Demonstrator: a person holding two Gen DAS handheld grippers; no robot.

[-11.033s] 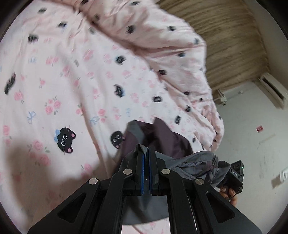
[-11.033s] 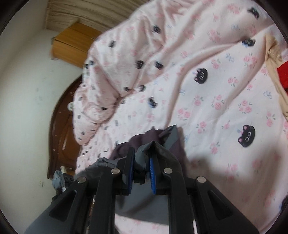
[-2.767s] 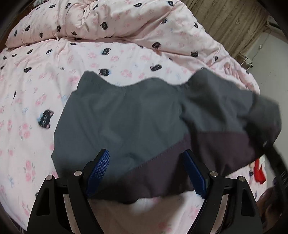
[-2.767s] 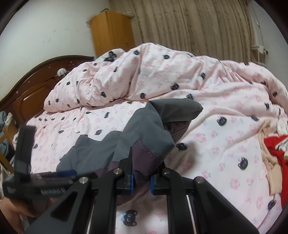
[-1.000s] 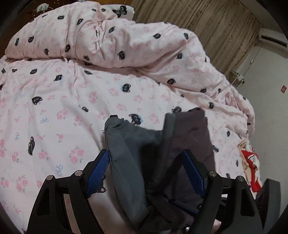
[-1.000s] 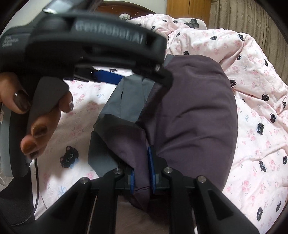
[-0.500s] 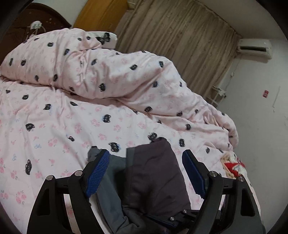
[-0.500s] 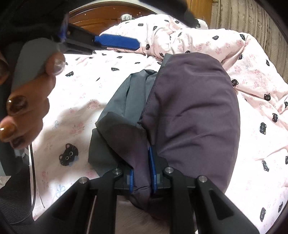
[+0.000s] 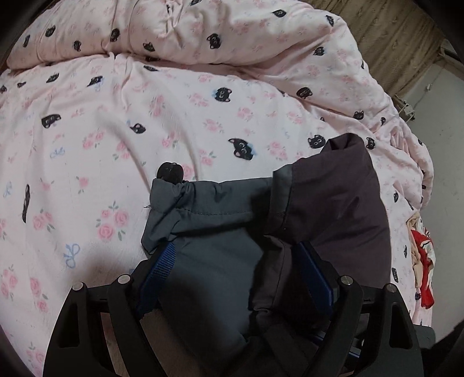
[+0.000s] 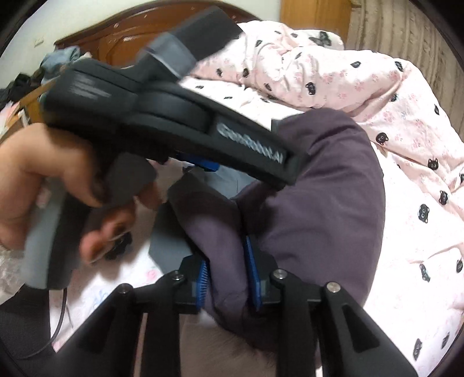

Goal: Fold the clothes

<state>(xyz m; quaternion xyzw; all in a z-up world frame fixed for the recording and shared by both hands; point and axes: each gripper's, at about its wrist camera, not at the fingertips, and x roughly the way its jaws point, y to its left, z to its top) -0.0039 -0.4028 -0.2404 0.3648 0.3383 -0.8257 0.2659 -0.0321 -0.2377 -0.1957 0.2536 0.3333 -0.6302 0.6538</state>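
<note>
A grey and dark purple garment lies folded over on the pink cat-print bedsheet. Its grey waistband end with a black cord toggle points left, and the purple part is doubled over on the right. My left gripper is open wide, its blue pads on either side of the grey fabric. My right gripper is shut on a bunched fold of the purple garment. In the right wrist view a hand holds the left gripper just above the garment, blurred.
A bunched pink duvet fills the back of the bed. Red and beige clothes lie at the bed's right edge. A wooden headboard and beige curtains stand behind the bed.
The left gripper has dropped down over the garment, still open, so the grey fabric now sits between its fingers. The right gripper's pads stand a little wider apart on the purple fold.
</note>
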